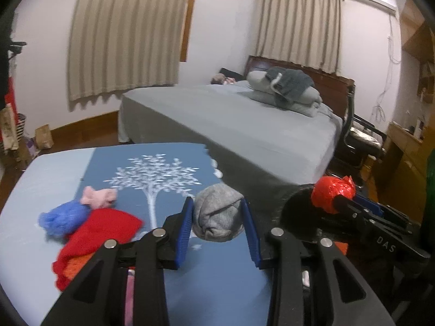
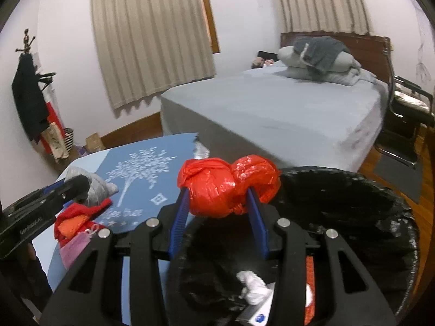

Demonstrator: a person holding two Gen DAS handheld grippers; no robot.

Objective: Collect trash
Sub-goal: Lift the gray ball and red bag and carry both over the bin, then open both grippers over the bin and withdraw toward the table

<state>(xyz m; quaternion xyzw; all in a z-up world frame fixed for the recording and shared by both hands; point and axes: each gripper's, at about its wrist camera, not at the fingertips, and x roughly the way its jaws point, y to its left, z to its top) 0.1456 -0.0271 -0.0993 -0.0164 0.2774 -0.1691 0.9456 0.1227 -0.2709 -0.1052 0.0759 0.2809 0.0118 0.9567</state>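
Left gripper [image 1: 217, 214] clamps a grey wad [image 1: 217, 214]; right gripper [image 2: 218, 203] clamps a red bag [image 2: 228, 184] above the black-lined bin [image 2: 353, 203].

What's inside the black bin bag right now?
Inside the black bin bag a crumpled white tissue and a white-and-blue packet show near the bottom. The right tongs and their red plastic bundle cover the rest.

light: dim, even indoor | blur: slight motion softness | edges: fisheye bending, dark vignette
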